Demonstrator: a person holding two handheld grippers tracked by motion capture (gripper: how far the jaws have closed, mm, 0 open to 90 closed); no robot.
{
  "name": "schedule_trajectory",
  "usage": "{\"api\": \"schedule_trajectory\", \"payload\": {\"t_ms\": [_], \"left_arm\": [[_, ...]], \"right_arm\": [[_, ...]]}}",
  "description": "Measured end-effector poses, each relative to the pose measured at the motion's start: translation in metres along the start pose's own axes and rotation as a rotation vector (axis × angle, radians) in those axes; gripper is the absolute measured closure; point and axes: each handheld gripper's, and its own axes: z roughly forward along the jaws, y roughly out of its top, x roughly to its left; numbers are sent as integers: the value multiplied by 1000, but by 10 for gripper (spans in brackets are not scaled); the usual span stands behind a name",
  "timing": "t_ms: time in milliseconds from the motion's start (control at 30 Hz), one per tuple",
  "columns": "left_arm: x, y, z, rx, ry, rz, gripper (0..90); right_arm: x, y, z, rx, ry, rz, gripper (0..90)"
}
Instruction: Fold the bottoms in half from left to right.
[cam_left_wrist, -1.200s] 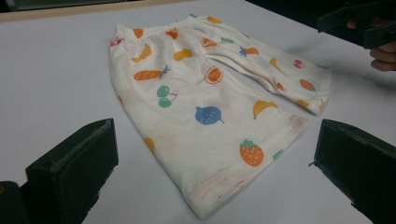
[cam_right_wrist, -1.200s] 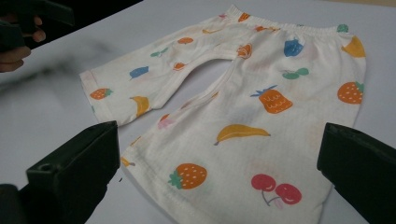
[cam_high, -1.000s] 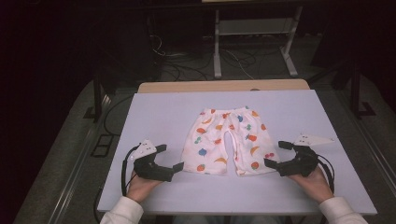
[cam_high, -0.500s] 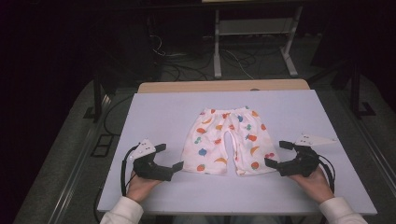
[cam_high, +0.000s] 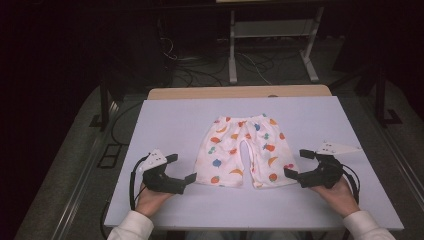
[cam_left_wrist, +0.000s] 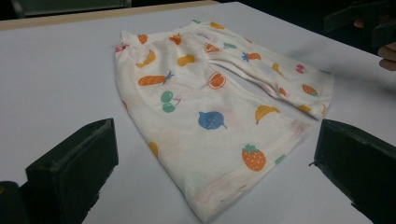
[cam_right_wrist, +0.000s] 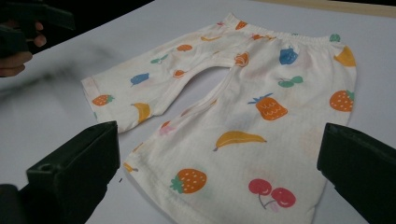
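Note:
A pair of white child's shorts (cam_high: 245, 150) printed with coloured fruit lies flat on the white tabletop (cam_high: 165, 125), waistband away from me and leg hems toward me. My left gripper (cam_high: 183, 168) rests on the table just left of the left leg hem, open, with nothing between its jaws. In the left gripper view the shorts (cam_left_wrist: 201, 93) lie just beyond the open left gripper (cam_left_wrist: 217, 140). My right gripper (cam_high: 295, 163) sits just right of the right leg hem, also open. In the right gripper view, the right leg of the shorts (cam_right_wrist: 261, 88) lies ahead of the wide-apart jaws of the right gripper (cam_right_wrist: 219, 140).
A wooden strip (cam_high: 240, 92) runs along the table's far edge. Beyond it, a metal stand (cam_high: 270, 30) and cables are on the dark floor. Bare tabletop surrounds the shorts on every side. A white tag (cam_high: 340, 148) sits on top of the right gripper.

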Motion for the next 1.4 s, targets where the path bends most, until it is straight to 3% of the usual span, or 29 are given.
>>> {"api": "schedule_trajectory", "payload": {"t_ms": [400, 1400], "left_arm": [[0, 0, 0, -3, 1, -1, 0], [-1, 1, 1, -5, -2, 0, 0]], "right_arm": [[0, 17, -1, -2, -2, -8, 0], [1, 47, 28, 48, 35, -31, 0]]}}
